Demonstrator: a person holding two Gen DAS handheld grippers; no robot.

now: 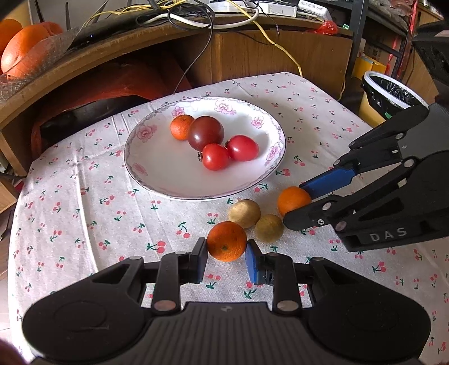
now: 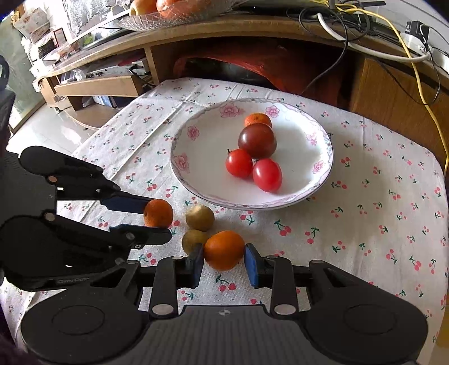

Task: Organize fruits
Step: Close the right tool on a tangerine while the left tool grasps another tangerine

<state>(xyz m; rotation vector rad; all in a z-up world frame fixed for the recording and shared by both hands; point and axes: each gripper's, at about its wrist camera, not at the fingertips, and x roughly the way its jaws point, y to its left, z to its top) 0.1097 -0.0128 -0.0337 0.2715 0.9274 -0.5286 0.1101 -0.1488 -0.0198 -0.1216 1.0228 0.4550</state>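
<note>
A white flowered plate (image 1: pixel 157 160) (image 2: pixel 207 171) holds a small mandarin (image 1: pixel 181 127), a dark purple tomato (image 1: pixel 206 133) and two red tomatoes (image 1: pixel 215 156). In front of it, on the cherry-print cloth, lie two yellow-brown round fruits (image 1: pixel 244 213) (image 2: pixel 199 217) and two mandarins. My left gripper (image 1: pixel 226 250) (image 2: pixel 160 219) is shut on the near-left mandarin (image 1: pixel 226 238) (image 2: pixel 158 213), pads touching both sides. My right gripper (image 2: pixel 224 257) (image 1: pixel 294 203) is likewise shut on the other mandarin (image 2: pixel 224 248) (image 1: pixel 293 199). Both mandarins look to be resting on the cloth.
A wooden desk (image 1: pixel 140 42) with tangled cables (image 1: pixel 196 16) runs behind the table. A glass dish of large oranges (image 1: pixel 22 47) stands on it at the left. A bin with a black liner (image 1: pixel 390 92) stands beyond the table's right edge.
</note>
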